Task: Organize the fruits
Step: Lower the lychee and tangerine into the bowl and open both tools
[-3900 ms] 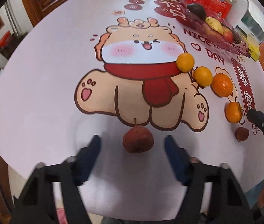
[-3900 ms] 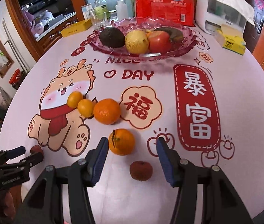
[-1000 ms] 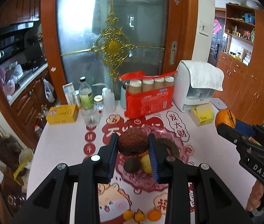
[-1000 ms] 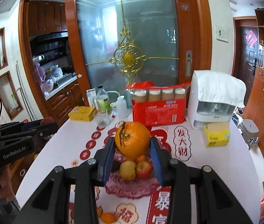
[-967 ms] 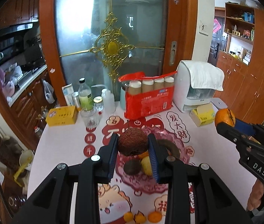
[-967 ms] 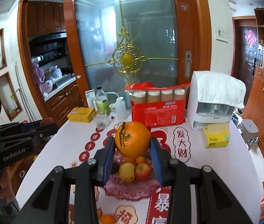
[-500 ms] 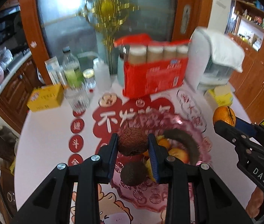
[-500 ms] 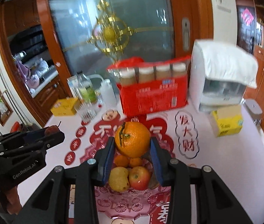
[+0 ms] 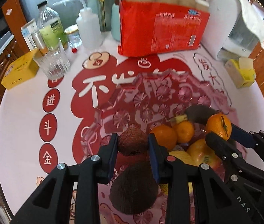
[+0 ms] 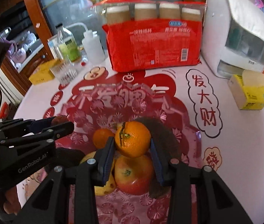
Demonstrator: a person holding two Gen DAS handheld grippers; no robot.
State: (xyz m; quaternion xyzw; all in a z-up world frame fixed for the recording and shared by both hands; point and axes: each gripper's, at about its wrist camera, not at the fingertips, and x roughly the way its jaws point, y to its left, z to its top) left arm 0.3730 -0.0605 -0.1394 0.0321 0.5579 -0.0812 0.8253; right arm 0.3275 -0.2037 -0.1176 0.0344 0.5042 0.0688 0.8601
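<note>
Left gripper [image 9: 132, 146] clamps lychee [image 9: 131, 141] | right gripper [image 10: 132, 149] clamps orange [image 10: 132, 139] | above tray [image 9: 113, 106]

My left hand-held gripper [image 9: 132, 145] is tilted downward, its two blue-padded fingers [image 9: 112, 153] pressed in on a brown lychee [image 9: 132, 142]. My right hand-held gripper [image 10: 132, 149] is beside it, also angled down, its fingers [image 10: 106, 154] clamped on an orange [image 10: 132, 139]. The two tools sit close together, side by side.
</note>
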